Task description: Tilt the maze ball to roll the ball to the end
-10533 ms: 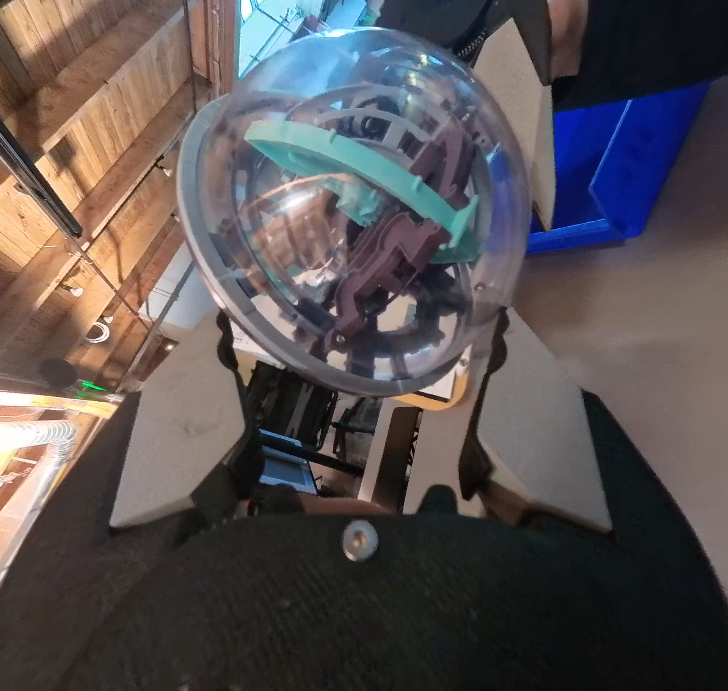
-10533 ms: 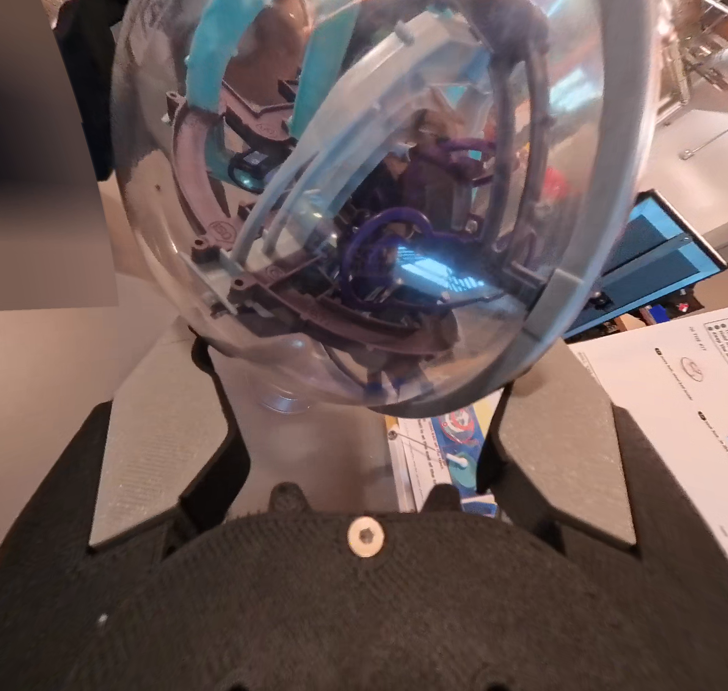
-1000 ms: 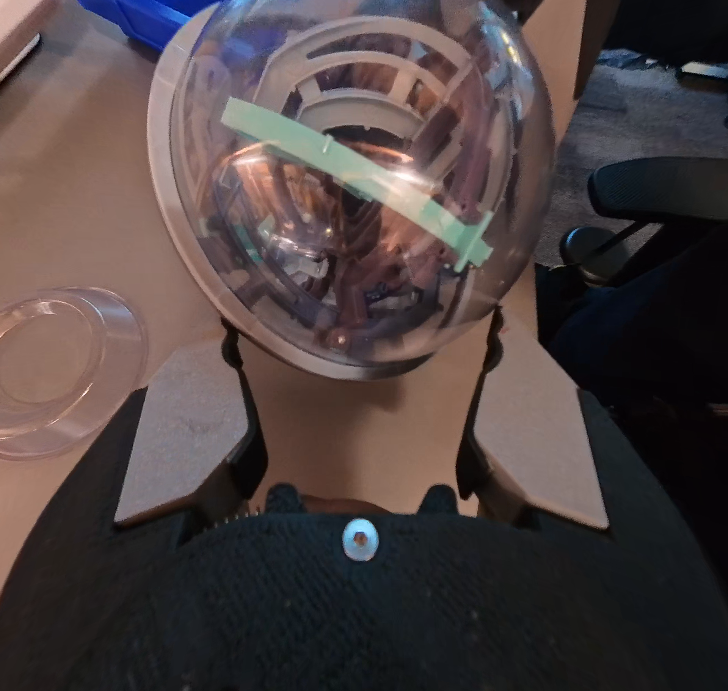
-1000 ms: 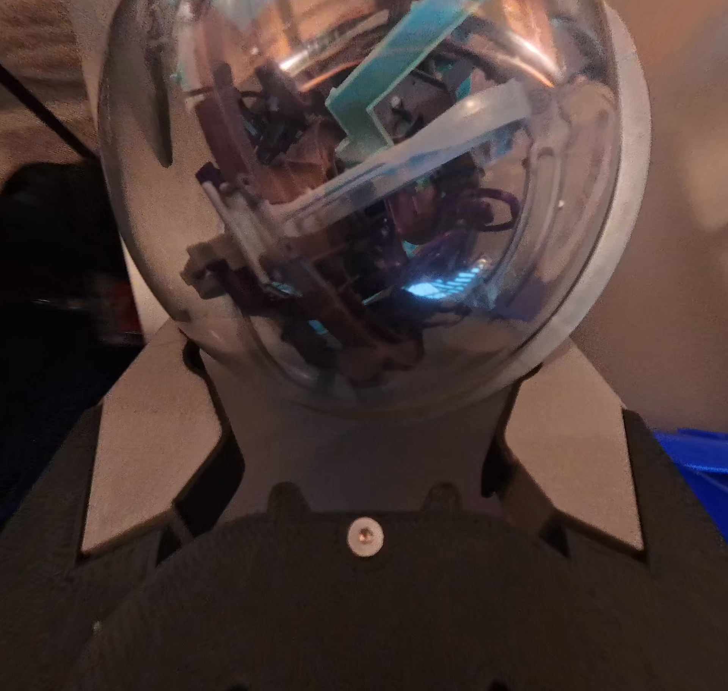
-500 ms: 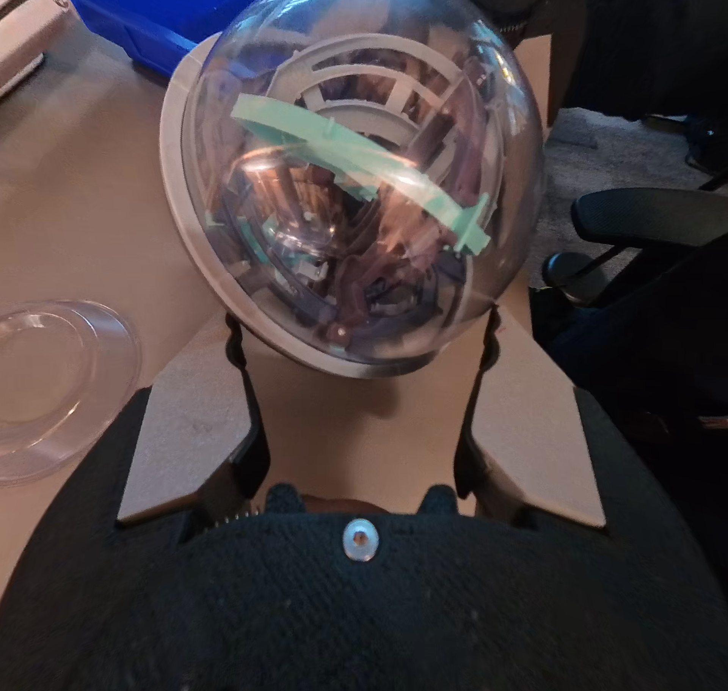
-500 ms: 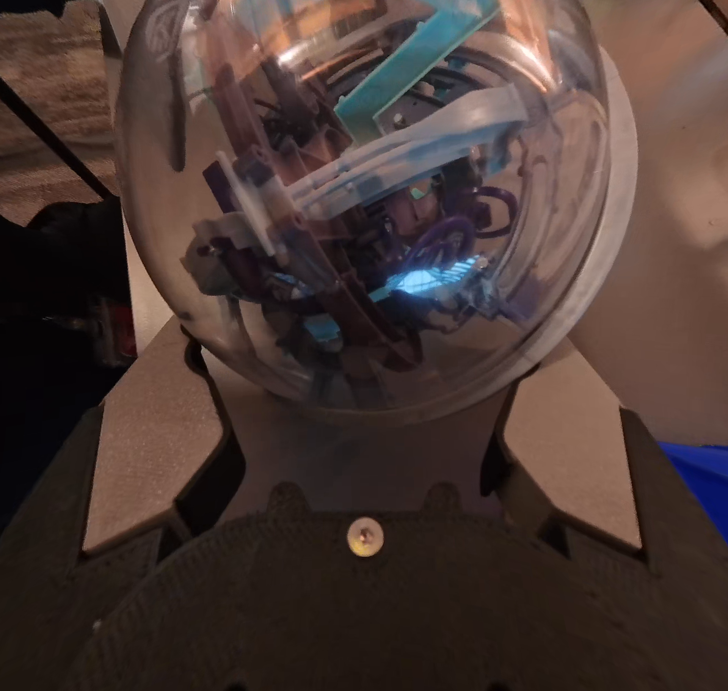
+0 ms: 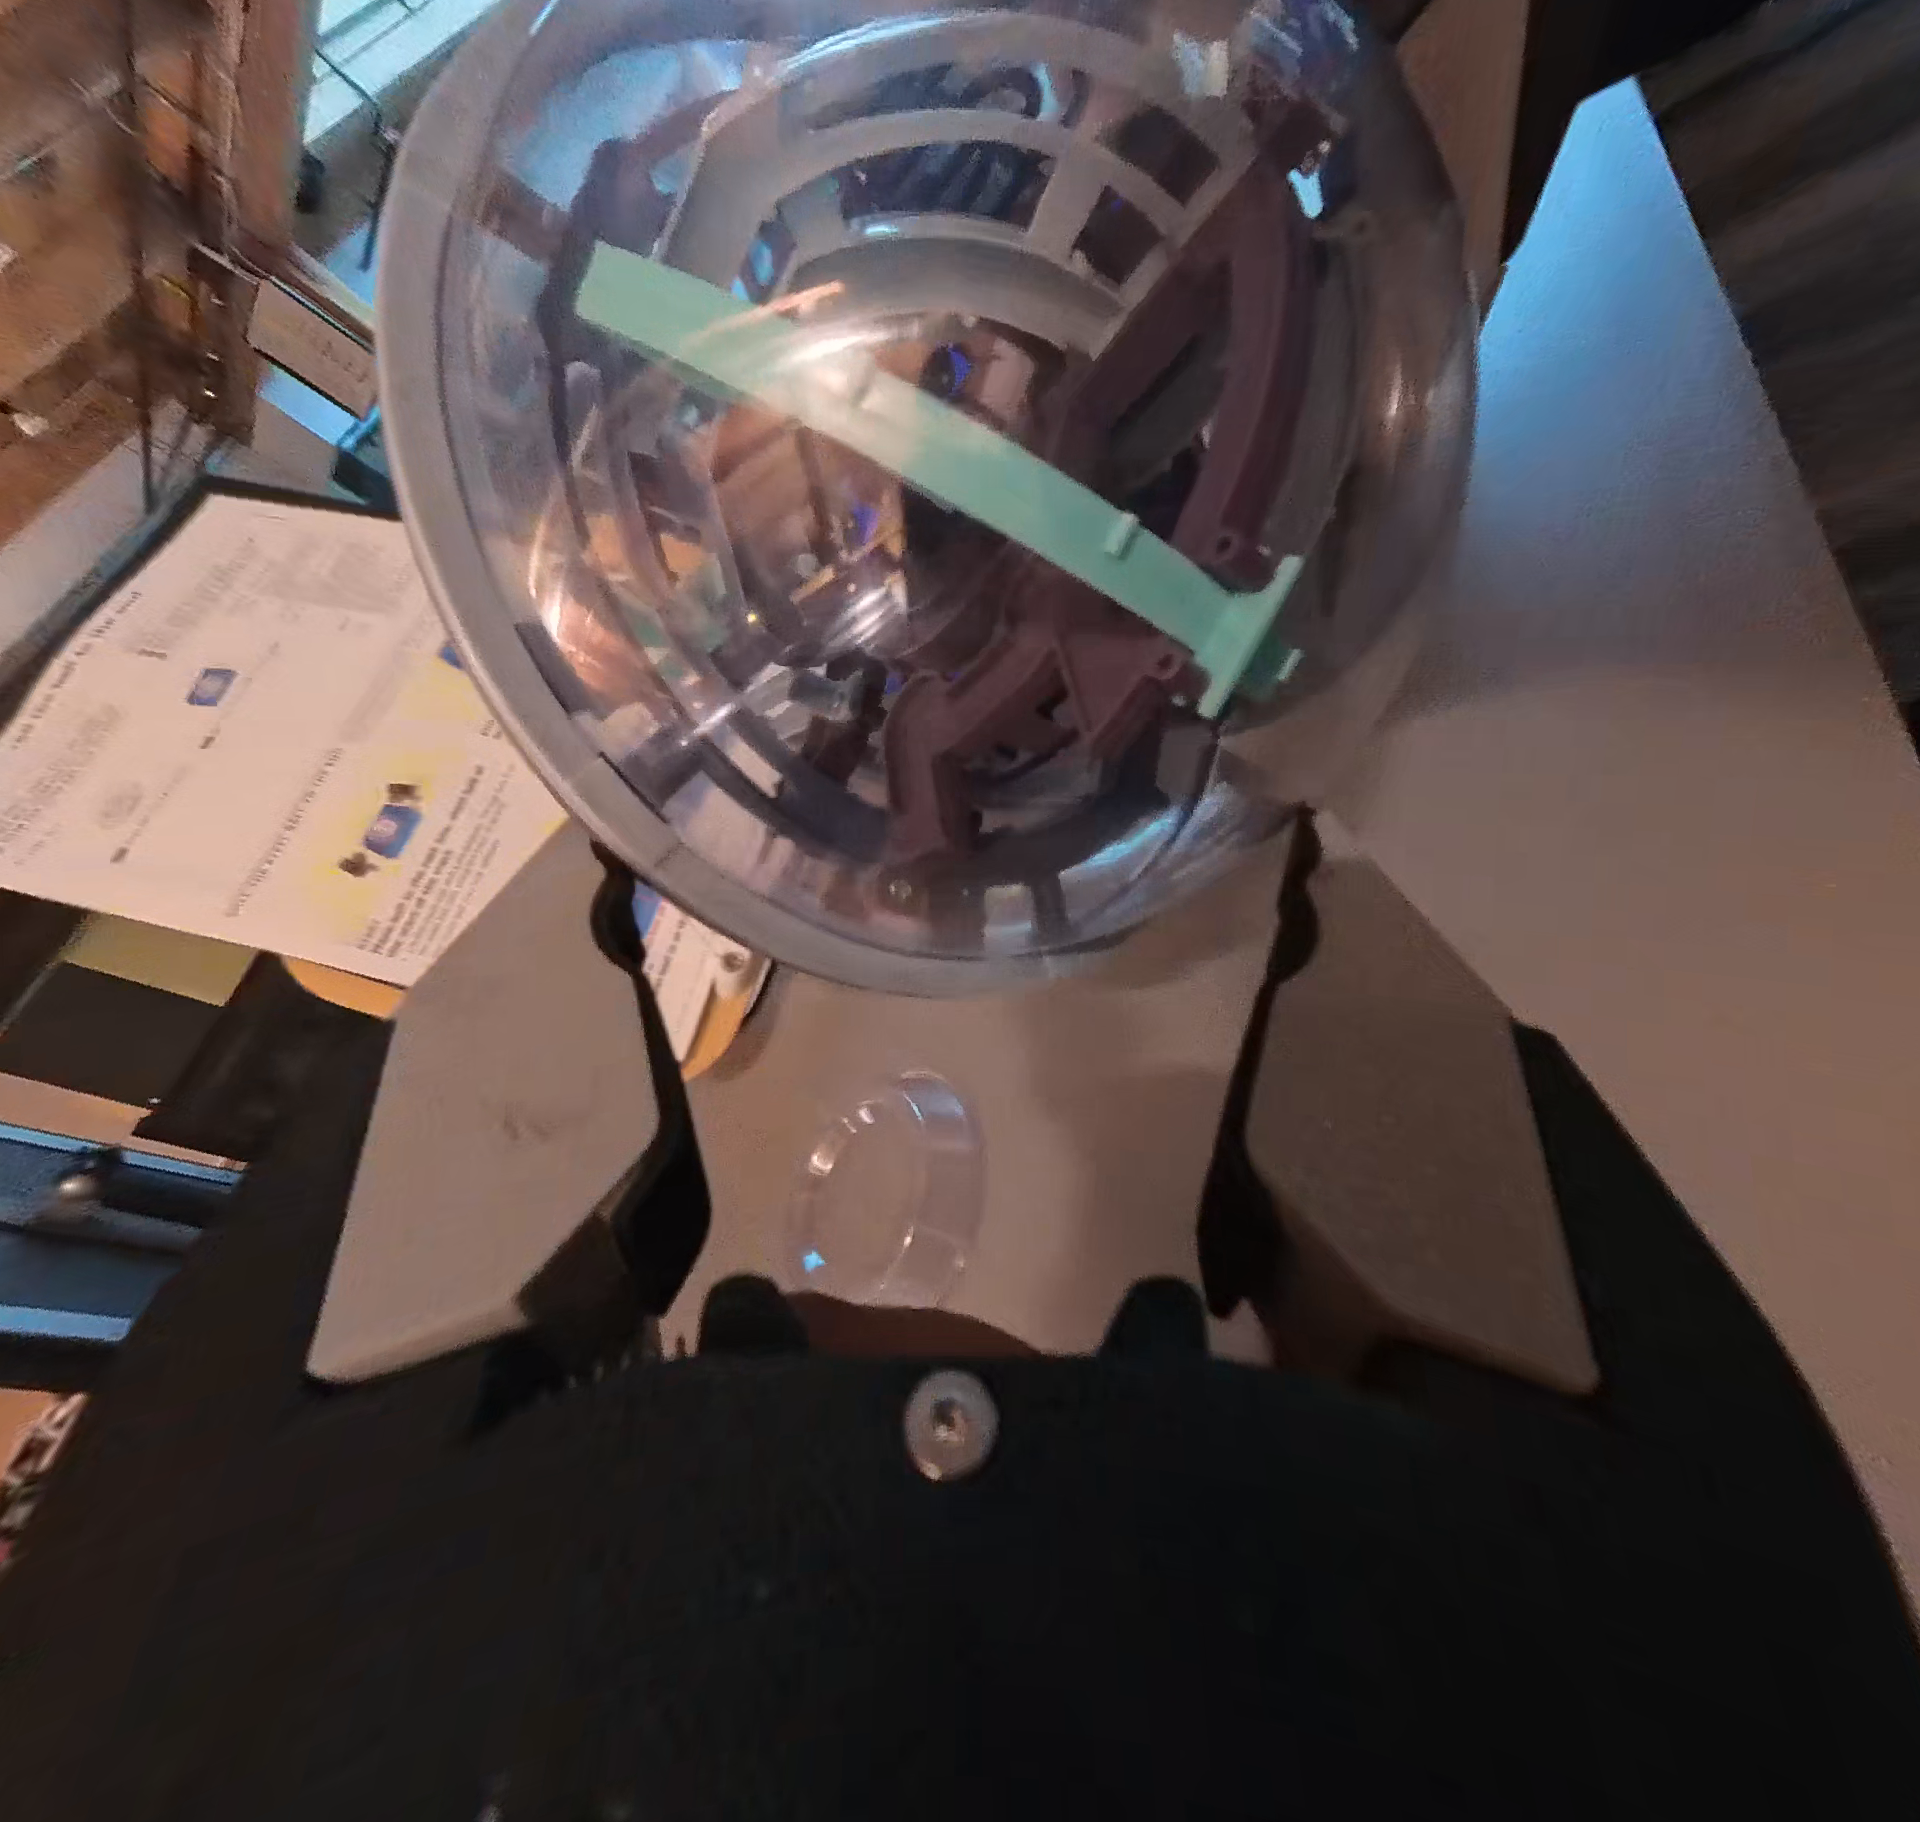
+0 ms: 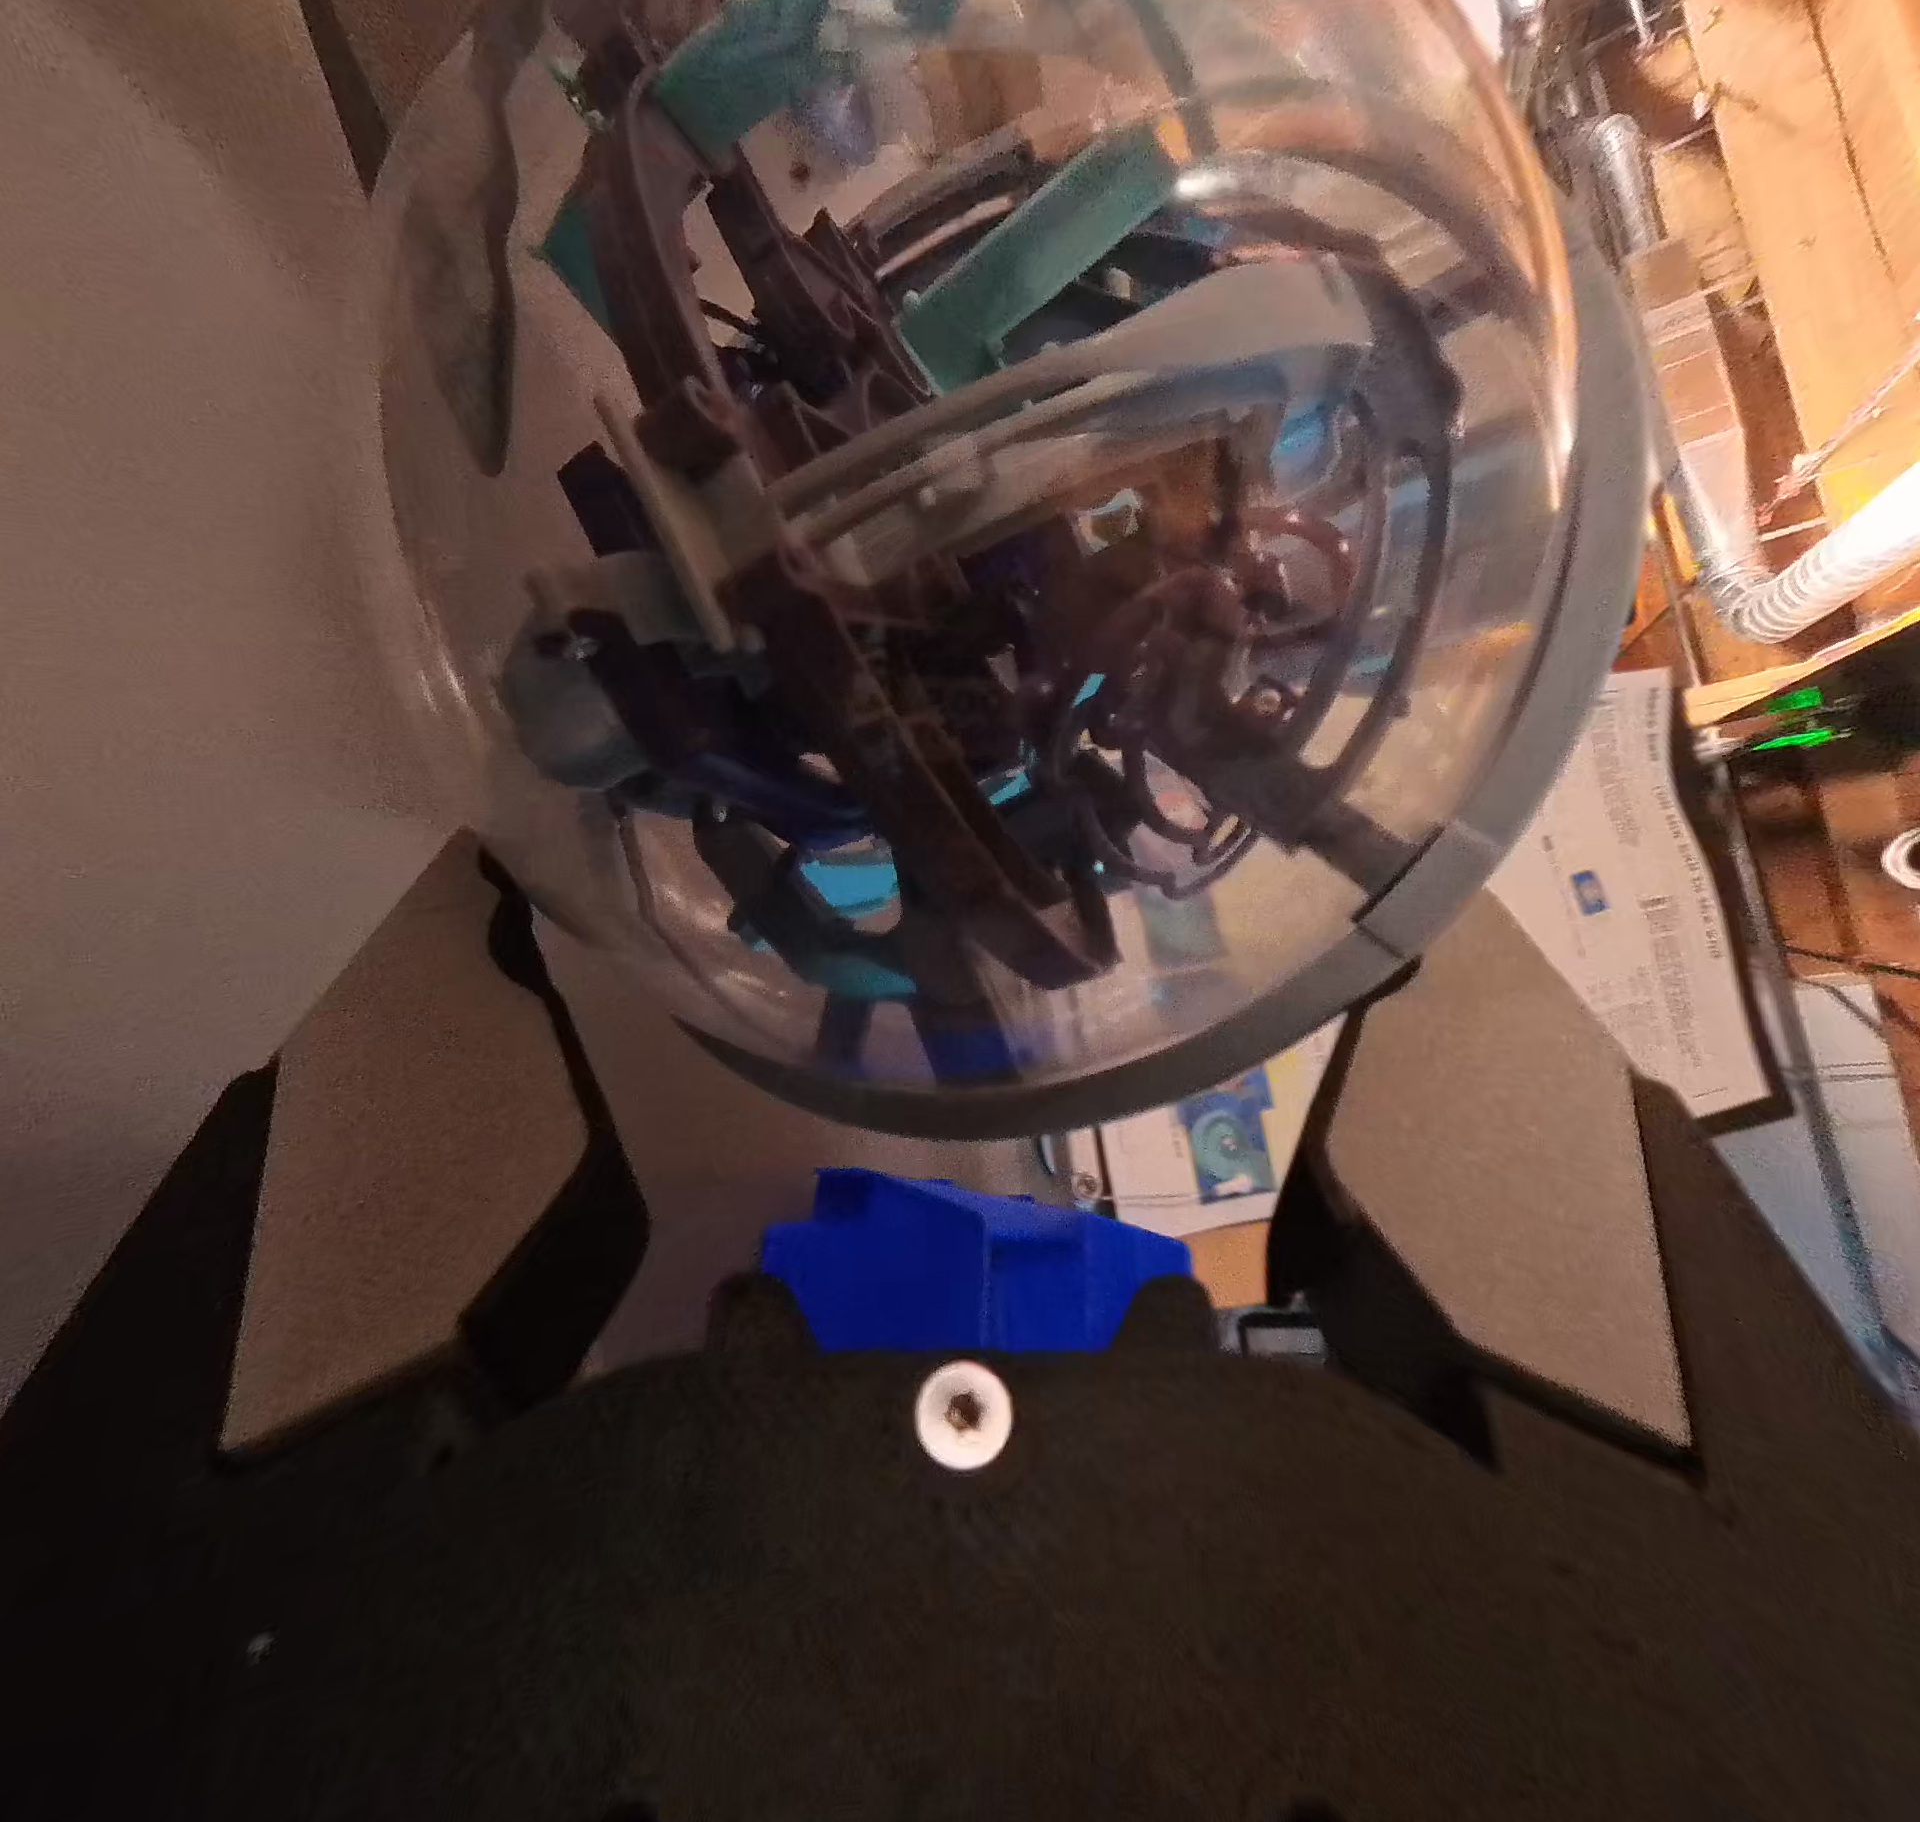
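The maze ball (image 7: 935, 442) is a clear plastic sphere with a grey equator ring and green, grey and purple tracks inside. It is held in the air between my two grippers. My left gripper (image 7: 951, 884) has its jaws wide apart, with both fingertips (image 7: 613, 905) pressed against the sphere's lower side. My right gripper (image 8: 940, 941) cups the opposite side of the maze ball (image 8: 987, 525) in the same way, jaws wide apart. A small shiny round bit (image 7: 891, 887) sits low near the ring; I cannot tell if it is the rolling ball.
A clear plastic dish (image 7: 894, 1211) lies on the pale table (image 7: 1610, 733) below the left gripper. Printed sheets (image 7: 260, 733) lie to the left. A blue bin (image 8: 966, 1273) shows below the right gripper. Wooden shelving and a white hose (image 8: 1818, 567) are at the right.
Both grippers have swung and tipped the maze ball strongly, so the background has changed from table top to room. The clear dish now shows between the left fingers.
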Motion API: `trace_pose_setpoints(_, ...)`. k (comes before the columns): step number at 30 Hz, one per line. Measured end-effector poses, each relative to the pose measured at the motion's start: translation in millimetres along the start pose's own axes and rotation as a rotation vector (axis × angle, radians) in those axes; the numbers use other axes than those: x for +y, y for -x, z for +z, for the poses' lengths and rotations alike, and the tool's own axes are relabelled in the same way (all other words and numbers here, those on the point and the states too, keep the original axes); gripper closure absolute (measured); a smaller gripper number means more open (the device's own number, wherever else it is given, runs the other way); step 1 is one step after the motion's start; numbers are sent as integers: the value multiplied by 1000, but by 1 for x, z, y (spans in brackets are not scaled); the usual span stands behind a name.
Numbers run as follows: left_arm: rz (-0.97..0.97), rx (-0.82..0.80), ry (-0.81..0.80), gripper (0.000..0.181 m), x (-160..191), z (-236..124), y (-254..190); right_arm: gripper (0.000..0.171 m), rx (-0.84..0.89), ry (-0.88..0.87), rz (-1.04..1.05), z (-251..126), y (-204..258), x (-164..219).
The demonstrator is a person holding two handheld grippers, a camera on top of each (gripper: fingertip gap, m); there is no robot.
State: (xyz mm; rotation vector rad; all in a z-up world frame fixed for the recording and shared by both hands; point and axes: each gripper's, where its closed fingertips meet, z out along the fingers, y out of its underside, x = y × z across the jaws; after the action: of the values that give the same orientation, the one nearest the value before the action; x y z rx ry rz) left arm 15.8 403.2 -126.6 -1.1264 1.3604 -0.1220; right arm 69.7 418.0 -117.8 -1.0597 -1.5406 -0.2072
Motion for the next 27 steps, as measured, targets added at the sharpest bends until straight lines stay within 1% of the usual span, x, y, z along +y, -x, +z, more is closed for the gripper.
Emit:
trace_pose_setpoints(5, 102, -47, -19, 60, -35, -12, 30, 16, 90, -18, -54, -16, -37, -23)
trace_pose_setpoints(9, 212, -96, -45, 59, -82, -32, 54, 16, 177, -60, -68, -38, -72, -49)
trace_pose_setpoints(12, 273, -126, -61, 58, -116, -49, 63, 16, 227, -97, -84, -59, -91, -71)
trace_pose_setpoints(17, 383, -210, -66, 58, -155, -73, 60, 16, 320, -124, -173, -91, -102, -103)
trace_pose_setpoints(24, 498, -338, -112, 58, -195, -98, 40, 16, 414, -116, -300, -132, -101, -133)
trace_pose_setpoints(27, 466, -323, -90, 58, -203, -103, 24, 17, 389, -112, -274, -144, -89, -137)
